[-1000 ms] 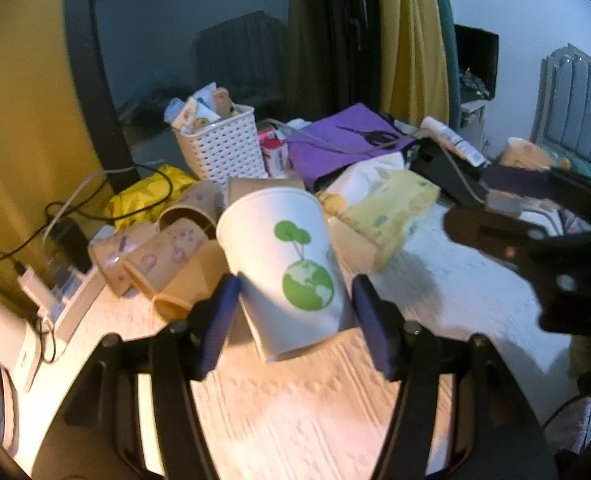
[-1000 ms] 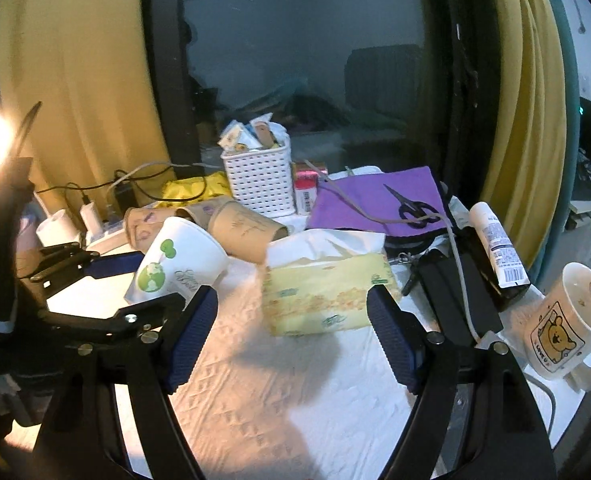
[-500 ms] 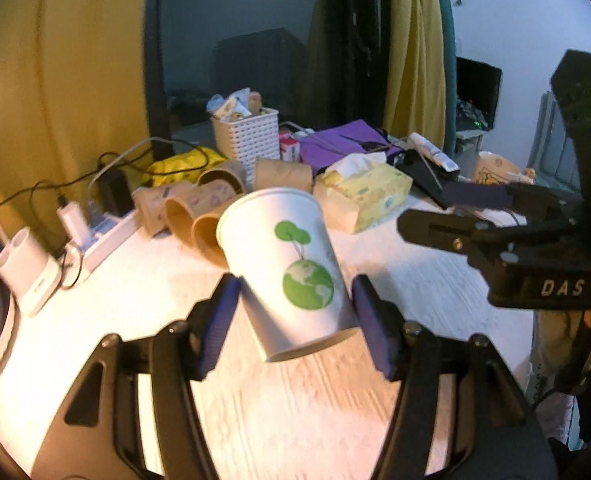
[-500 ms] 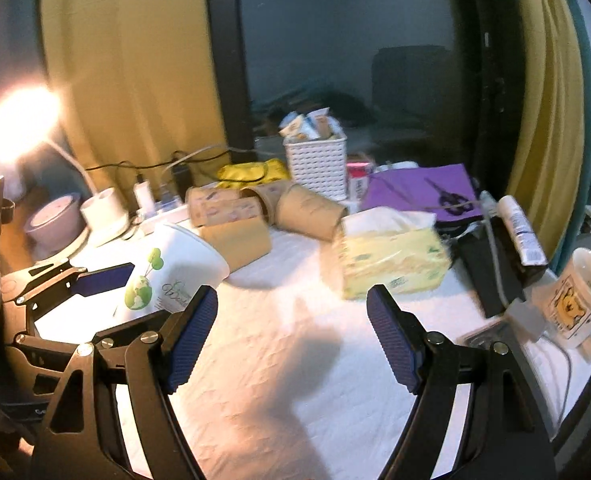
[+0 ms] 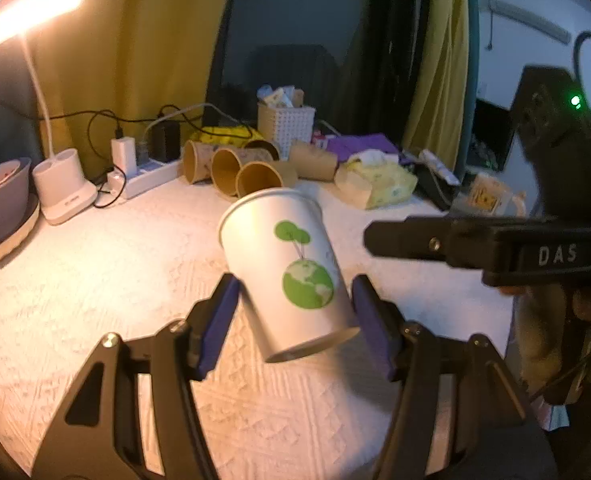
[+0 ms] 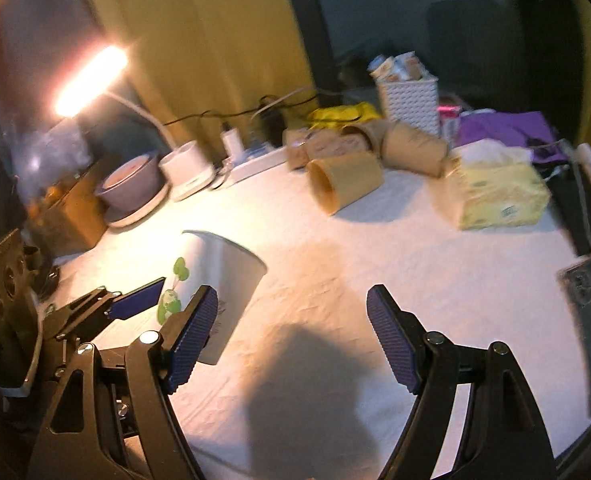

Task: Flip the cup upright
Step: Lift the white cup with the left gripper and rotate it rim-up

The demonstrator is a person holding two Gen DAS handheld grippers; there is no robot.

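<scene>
A white paper cup (image 5: 287, 272) with a green globe and tree print sits between the blue pads of my left gripper (image 5: 293, 316). The gripper is shut on it and holds it tilted above the white tablecloth, mouth pointing up and away. The cup also shows in the right wrist view (image 6: 219, 280), held by the left gripper (image 6: 151, 304) at the lower left. My right gripper (image 6: 291, 332) is open and empty above the cloth, just right of the cup. Its body appears in the left wrist view (image 5: 495, 240) at the right.
Several brown paper cups (image 5: 231, 168) lie on their sides at the back. A yellow tissue pack (image 6: 499, 196), a white basket (image 6: 407, 96), a purple cloth (image 6: 507, 132), a lit desk lamp (image 6: 91, 80), a bowl (image 6: 131, 180), a power strip (image 5: 143, 180) and a mug (image 5: 487, 200) ring the table.
Both grippers have pulled back and swung left, bringing the lamp and bowl into view. The cup has stayed in my left gripper, now farther from the brown cups.
</scene>
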